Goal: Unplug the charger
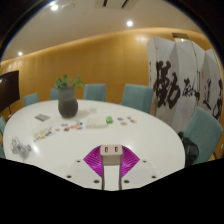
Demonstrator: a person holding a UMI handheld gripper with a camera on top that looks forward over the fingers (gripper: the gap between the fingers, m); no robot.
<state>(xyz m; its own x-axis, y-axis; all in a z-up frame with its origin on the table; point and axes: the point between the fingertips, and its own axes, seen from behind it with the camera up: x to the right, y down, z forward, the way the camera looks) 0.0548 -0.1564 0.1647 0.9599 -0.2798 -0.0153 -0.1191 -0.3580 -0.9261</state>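
A small white charger (111,152) with two dark slots on its facing side sits between my magenta pads (95,160). Both fingers press on its sides. My gripper (111,160) holds it above the near edge of a white oval table (150,135). A pale strip runs from under the charger back toward me between the fingers. No socket or power strip shows in the view.
A dark pot with a green plant (67,100) stands at the table's far left. Small items (75,126) lie scattered mid-table. Teal chairs (137,96) ring the table. A white banner with black calligraphy (185,85) stands at the right, a dark screen (8,88) at the left.
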